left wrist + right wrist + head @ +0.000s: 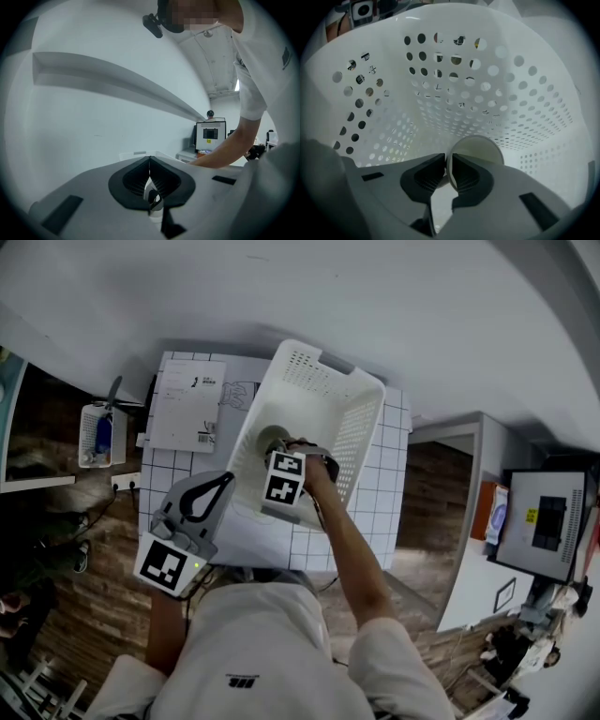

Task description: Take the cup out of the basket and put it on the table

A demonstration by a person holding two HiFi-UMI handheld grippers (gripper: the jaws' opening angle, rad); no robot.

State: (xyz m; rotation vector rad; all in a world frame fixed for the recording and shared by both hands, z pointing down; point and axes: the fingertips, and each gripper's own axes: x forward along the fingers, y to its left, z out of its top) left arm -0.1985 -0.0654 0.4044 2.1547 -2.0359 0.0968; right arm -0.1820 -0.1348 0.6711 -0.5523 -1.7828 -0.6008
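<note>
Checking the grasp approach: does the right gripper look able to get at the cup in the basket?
Likely yes: the right gripper is inside the open basket, its jaws closed on the rim of the cup.

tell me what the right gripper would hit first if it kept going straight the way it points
The right gripper grips the cup by its rim. Going straight on, it would likely push the cup into the floor of the basket, though depth is unclear.
</note>
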